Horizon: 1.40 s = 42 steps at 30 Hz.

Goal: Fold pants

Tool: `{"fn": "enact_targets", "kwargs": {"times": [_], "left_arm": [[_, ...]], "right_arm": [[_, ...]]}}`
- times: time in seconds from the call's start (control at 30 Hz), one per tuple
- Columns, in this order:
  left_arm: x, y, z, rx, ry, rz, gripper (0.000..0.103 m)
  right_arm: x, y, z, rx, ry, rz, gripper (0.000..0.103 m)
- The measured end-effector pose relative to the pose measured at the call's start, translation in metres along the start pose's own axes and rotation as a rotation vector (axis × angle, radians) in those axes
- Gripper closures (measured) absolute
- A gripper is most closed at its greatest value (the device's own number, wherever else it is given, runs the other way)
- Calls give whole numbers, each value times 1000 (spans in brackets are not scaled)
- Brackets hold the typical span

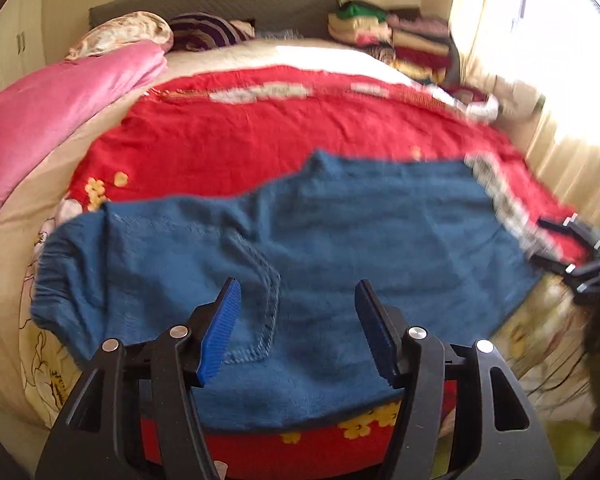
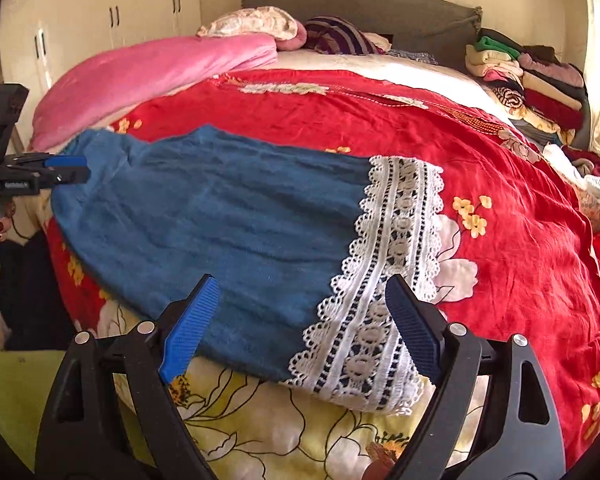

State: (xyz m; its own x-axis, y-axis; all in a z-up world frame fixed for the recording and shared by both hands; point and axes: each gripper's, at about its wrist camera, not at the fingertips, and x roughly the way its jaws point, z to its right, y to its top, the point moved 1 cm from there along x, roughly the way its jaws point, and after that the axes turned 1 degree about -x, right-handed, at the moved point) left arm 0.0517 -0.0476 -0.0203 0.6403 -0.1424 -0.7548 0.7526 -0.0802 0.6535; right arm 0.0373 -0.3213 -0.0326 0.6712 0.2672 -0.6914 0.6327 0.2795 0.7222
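Blue pants (image 2: 228, 216) flat on red bedspread (image 2: 500, 184) for folding. Left gripper (image 1: 298, 332), right gripper (image 2: 302, 328) above pants: jaws spread, empty.

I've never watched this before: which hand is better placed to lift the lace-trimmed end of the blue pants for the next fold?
Probably the right. The right gripper hovers open directly over the lace hem, while the left gripper sits open over the blue pants near the waist end, far from the lace.

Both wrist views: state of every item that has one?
blue pants: spread flat on the red bedcover, lace hem at near edge
left hand-held gripper: open, empty, above the pants
right hand-held gripper: open, empty, over the hem
wardrobe doors: closed
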Motion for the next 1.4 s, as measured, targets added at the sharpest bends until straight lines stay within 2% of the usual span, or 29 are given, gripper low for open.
{"fn": "enact_targets", "kwargs": {"times": [0.1,0.17,0.3,0.5,0.63,0.73,0.9,1.0,1.17,1.4], "left_arm": [[23,-18,-3,20,85,-80,45],[25,-25,-12,4,68,-74,43],[21,-27,-25,-32,32,-62,44],[19,-26,-22,-58,10,-42,44],[4,-10,-15,-39,-22,15,44],[-3,2,-8,-23,-13,35,39],[-15,12,-7,-13,6,59,38],[-23,20,-14,-31,22,77,23],[-42,49,-21,-47,33,139,24],[-59,99,-7,-28,15,199,24]], "right_arm": [[12,-10,2,-12,-36,-73,24],[22,-20,5,-25,-49,-121,24],[22,-25,4,-15,-49,-98,24],[17,-20,7,17,-28,-85,23],[6,-17,15,61,-11,-56,23],[-2,-13,19,68,-26,-40,23],[-12,-6,28,88,-50,-9,21],[-19,1,34,100,-65,14,17],[-36,14,42,108,-107,68,14],[-62,32,58,129,-157,141,11]]}}
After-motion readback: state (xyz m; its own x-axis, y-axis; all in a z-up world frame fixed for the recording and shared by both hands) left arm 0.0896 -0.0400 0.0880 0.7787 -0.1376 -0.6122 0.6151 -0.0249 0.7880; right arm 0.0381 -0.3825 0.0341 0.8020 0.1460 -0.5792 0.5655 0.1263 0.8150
